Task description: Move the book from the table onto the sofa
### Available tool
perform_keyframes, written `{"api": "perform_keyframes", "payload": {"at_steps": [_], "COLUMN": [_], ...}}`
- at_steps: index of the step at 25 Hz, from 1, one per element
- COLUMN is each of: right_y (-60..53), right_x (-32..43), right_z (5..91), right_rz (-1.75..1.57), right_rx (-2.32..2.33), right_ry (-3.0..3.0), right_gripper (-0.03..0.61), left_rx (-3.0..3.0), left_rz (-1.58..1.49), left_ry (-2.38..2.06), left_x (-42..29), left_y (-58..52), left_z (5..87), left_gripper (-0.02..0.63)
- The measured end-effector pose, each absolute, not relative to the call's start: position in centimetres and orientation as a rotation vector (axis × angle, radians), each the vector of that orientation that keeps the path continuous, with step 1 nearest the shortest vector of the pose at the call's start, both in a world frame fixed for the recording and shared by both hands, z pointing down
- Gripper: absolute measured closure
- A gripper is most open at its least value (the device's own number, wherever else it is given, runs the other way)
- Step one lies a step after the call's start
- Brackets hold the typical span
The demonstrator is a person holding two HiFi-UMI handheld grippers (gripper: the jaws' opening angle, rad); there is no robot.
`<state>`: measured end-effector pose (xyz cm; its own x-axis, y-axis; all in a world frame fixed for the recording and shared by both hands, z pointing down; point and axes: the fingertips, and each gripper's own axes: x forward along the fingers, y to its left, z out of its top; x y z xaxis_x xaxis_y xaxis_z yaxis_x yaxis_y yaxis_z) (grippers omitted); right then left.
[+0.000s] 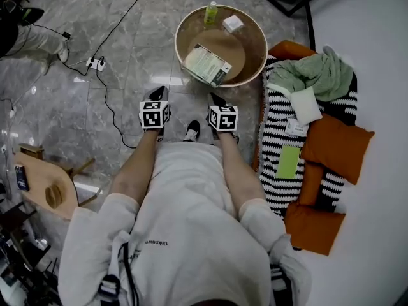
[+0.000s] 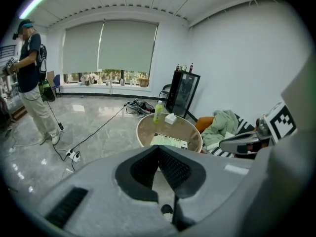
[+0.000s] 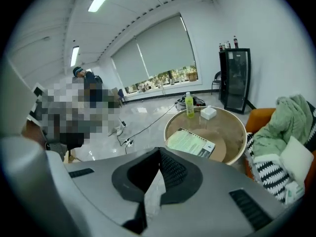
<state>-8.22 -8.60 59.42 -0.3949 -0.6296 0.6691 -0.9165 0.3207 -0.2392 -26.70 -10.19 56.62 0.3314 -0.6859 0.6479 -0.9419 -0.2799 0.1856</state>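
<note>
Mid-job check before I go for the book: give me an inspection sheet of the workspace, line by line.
Surface: round wooden table, raised rim.
Job's things: book lies flat on the table's near side; sofa at right, carrying a striped blanket, orange cushions, green cloth.
Clutter: green bottle and white box at the table's far edge, apart from the book.
Grippers: left gripper and right gripper both shut, empty, short of the table.
Cables: black cable and power strip on the floor left of the table.
Surroundings: another person stands far left; black cabinet beyond the table.
</note>
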Motion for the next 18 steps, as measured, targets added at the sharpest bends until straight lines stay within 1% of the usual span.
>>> {"api": "perform_keyframes", "payload": {"at_steps": [5,7,12,18], "right_y": [-10.7,-10.8,-10.2,-9.7], "right_x": [-5.4,-4.6,-3.9,-3.3], "right_z": [58.9,59.0,59.7,60.5], "right_rz": [0.842,0.848,0.805,0.859], "right_rx": [1.397,1.431,1.395,1.388], "right_ry": [-2.120,-2.111,-2.082,-2.073], "right_gripper": [0.572,0.572,0.572,0.572], "left_rx": [2.096,2.105,2.037,2.056], "left_rz": [0.609,0.633,0.581,0.535], "left_ry": [-1.464,-1.485,-1.542,-1.515], "left_x": [-24.1,-24.0,-25.1,-23.7], "left_y": [-11.6,-11.6,-12.0,-13.6], "left_z": [56.1,56.2,56.2,55.3], "left_gripper": [0.604,0.604,0.604,0.604]}}
